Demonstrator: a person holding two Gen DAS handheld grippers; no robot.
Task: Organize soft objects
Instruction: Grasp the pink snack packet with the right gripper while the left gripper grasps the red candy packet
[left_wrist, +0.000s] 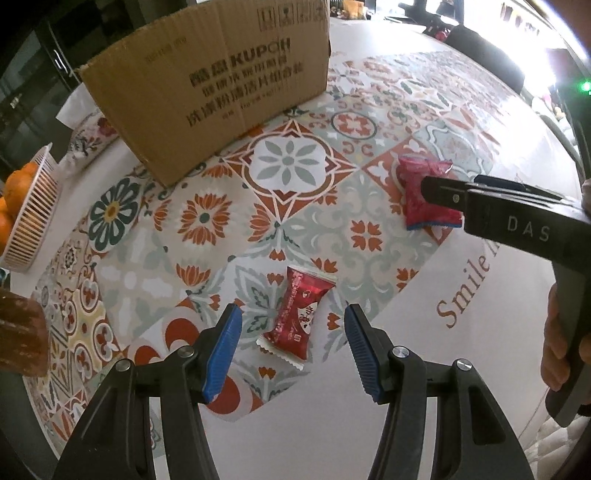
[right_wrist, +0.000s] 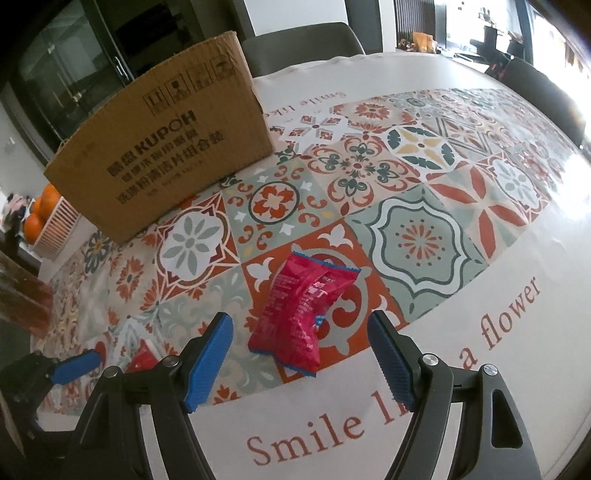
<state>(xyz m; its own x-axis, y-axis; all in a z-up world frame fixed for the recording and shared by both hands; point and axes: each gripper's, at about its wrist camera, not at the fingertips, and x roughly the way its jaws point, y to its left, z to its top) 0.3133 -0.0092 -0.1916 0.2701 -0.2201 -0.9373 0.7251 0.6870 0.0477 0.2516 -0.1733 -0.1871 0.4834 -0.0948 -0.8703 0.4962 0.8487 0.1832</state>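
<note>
A dark red snack packet (left_wrist: 297, 314) lies on the patterned tablecloth between the open blue pads of my left gripper (left_wrist: 293, 314), not gripped. A pink-red snack packet (right_wrist: 303, 310) lies between the open pads of my right gripper (right_wrist: 301, 321); it also shows in the left wrist view (left_wrist: 424, 199) under the right gripper's tip (left_wrist: 439, 190). The dark red packet (right_wrist: 142, 360) and one left gripper finger (right_wrist: 75, 365) show at lower left in the right wrist view. A cardboard box (left_wrist: 207, 81), open at the top, stands beyond, also in the right wrist view (right_wrist: 162, 162).
A white slatted basket (left_wrist: 35, 218) of oranges stands at the far left, also in the right wrist view (right_wrist: 55, 225). A brown object (left_wrist: 20, 336) sits at the left edge. Dark chairs (right_wrist: 306, 40) stand behind the table. A hand (left_wrist: 565, 347) holds the right gripper.
</note>
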